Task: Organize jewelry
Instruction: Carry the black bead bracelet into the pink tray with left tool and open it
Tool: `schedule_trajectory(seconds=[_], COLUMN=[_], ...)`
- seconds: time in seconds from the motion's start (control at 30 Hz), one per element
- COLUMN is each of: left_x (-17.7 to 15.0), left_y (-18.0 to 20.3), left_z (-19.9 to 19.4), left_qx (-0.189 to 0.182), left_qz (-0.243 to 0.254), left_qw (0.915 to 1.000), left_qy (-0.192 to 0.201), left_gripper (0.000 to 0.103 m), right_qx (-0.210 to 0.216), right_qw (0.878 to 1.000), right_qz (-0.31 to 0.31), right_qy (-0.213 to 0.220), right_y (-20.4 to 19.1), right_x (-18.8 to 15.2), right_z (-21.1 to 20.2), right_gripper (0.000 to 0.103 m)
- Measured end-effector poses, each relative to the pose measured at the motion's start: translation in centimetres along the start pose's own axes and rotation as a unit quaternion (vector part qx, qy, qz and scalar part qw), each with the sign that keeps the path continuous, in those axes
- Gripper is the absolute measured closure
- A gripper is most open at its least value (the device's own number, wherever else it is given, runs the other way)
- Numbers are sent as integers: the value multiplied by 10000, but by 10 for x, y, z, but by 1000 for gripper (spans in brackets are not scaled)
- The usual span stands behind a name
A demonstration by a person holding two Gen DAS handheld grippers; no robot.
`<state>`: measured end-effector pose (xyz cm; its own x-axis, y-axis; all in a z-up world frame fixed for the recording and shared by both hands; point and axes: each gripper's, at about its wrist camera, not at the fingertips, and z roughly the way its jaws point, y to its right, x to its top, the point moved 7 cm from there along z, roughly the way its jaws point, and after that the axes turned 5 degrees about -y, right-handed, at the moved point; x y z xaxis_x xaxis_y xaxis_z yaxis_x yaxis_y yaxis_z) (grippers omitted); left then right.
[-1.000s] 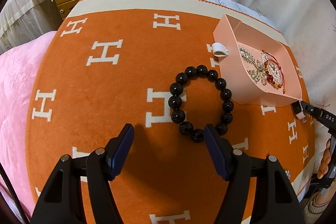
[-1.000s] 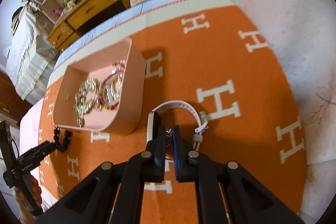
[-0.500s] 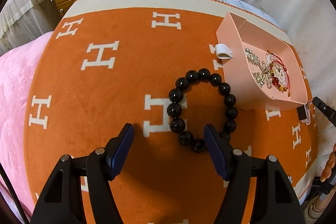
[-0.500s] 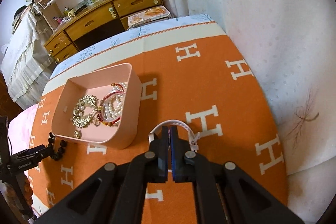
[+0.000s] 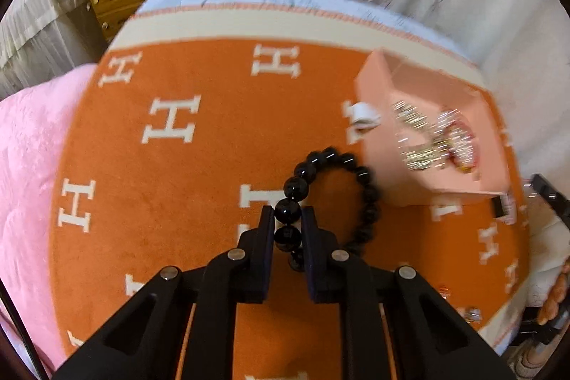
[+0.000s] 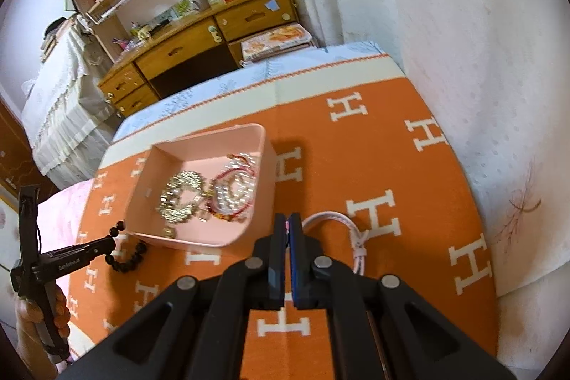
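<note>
My left gripper (image 5: 288, 219) is shut on a black bead bracelet (image 5: 370, 193), gripping its left side on the orange blanket. The bracelet also shows in the right wrist view (image 6: 126, 259), beside the left gripper (image 6: 110, 239). A pink tray (image 5: 377, 145) right of the bracelet holds gold and red-and-pearl jewelry (image 5: 438, 141). My right gripper (image 6: 287, 219) is shut on a pale pink watch strap (image 6: 342, 221) and holds it just right of the pink tray (image 6: 263, 166). A white clip (image 5: 363, 114) lies against the tray's left wall.
The orange blanket with white H marks (image 5: 171, 166) covers the bed. A pink quilt (image 5: 25, 145) lies at the left. A wooden desk with drawers (image 6: 199, 48) stands beyond the bed. A white wall (image 6: 481, 59) runs along the right.
My left gripper has moved forward and shut on the black bracelet. My right gripper has lifted and drawn back with the watch strap; the view has tilted up.
</note>
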<state>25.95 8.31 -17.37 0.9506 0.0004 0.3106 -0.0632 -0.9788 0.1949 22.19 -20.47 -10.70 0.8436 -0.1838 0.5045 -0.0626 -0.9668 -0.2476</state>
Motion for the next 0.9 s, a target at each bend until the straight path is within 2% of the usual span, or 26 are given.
schedule_trajectory(seconds=[0.13,0.27,0.43,0.53,0.63,0.77,0.8,0.87,0.9], left_x=[6,20,40,55,64,64,62,56,53], left_y=[19,48,85,101,113,112,110,106,105], left_z=[-50,-98,-120,-110,-72,-7,2,9,8], left_qx=[-321,-606,-760,-811,-914,-528,-438,-373,-377], left_qz=[163,439,682,709,718,712,688,681,706], left_qw=[9978,9918,9858,9846,9867,9938,9950,9956,9952], left_qy=[552,1034,1334,1381,1138,668,581,521,563], left_gripper=[91,91,91,91,91,90,86,68,49], right_qx=[187,334,453,496,514,486,467,462,471], right_qw=[9996,9986,9976,9972,9972,9974,9974,9974,9974], right_qz=[-127,-233,-305,-306,-306,-361,-394,-434,-442], right_qy=[171,324,431,467,455,393,374,336,315], right_y=[-17,-34,-49,-54,-57,-60,-61,-62,-63], right_x=[8,19,30,34,36,36,37,36,36], right_z=[-13,-23,-26,-26,-23,-16,-14,-11,-9], right_gripper=[102,102,102,102,101,101,101,101,101])
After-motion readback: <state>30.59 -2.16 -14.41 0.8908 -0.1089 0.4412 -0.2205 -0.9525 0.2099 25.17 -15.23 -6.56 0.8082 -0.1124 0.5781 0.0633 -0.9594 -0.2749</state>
